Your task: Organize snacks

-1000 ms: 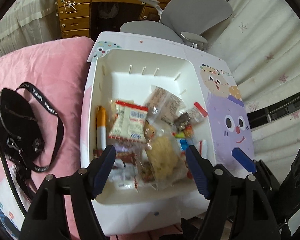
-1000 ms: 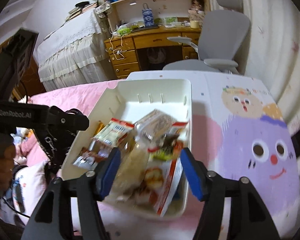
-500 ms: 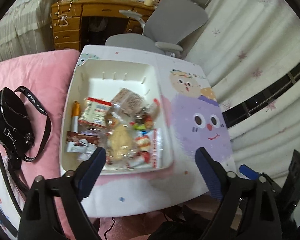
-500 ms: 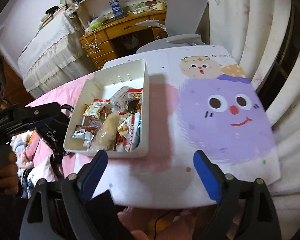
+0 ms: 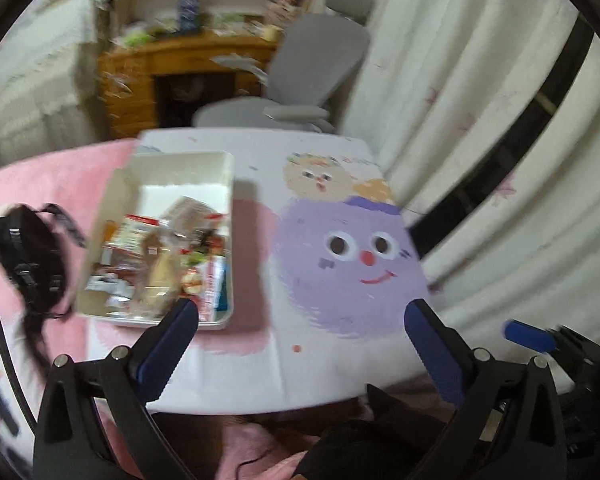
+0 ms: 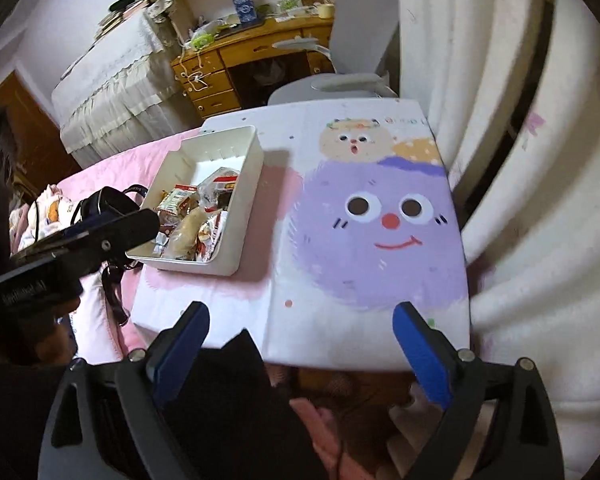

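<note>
The white bin (image 6: 204,216) with the snacks (image 6: 192,220) lies in the left middle of both views, its long axis running away from the cameras. Both the left gripper (image 5: 300,344) and the right gripper (image 6: 300,344) are wide open and hold nothing. I judge the left one is nearer to the bin.

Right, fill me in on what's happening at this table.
A person holds a two-finger gripper in each hand, sorting snacks. The left gripper and right gripper both hang open and hold nothing, near the table's front edge. The snack packets lie piled in the white bin, which sits on the left part of the cartoon tablecloth. A black bag lies on the pink bedding beside the table. Nothing is being gripped.
</note>
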{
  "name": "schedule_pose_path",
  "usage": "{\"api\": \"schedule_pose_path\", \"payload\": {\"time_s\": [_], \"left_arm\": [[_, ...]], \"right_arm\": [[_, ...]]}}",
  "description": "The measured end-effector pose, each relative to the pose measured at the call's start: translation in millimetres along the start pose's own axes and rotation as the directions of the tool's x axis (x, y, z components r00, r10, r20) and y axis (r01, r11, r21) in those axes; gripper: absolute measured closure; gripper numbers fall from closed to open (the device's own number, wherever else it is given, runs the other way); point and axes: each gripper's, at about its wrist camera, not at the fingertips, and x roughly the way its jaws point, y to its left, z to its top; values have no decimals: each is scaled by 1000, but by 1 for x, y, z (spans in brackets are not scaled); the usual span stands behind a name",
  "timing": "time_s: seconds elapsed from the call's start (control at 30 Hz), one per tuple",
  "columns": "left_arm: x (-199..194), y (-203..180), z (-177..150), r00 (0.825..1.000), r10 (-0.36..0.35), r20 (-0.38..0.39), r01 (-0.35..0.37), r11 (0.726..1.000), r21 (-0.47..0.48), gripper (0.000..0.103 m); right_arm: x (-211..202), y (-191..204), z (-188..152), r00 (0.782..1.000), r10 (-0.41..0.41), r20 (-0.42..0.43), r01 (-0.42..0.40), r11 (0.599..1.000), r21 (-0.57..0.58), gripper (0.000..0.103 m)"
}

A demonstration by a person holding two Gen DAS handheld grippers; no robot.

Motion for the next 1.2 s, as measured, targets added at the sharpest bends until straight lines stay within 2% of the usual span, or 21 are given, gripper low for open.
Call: {"api": "schedule_pose_path", "payload": {"time_s": [0.13,0.3,0.4,0.77,1.2], "left_arm": [[-4,-19,-12,999,47,-28,-45,998,52,1],[-15,-19,-25,990,136,-19,-136,990,29,1],[-17,-18,-34,986,165,-11,-165,986,8,1],[-15,-28,-46,979,206,6,-205,978,-25,1],[-14,-38,-50,972,234,13,-233,972,-33,1]], "right_arm": [[-6,3,-13,999,-14,30,14,1000,-9,9],[-8,1,-25,996,-42,76,39,998,39,9],[-4,4,-29,995,-58,77,56,998,24,2],[-7,1,-31,993,-55,100,60,997,-44,0],[0,-17,-27,997,-24,69,29,997,-67,0]]}}
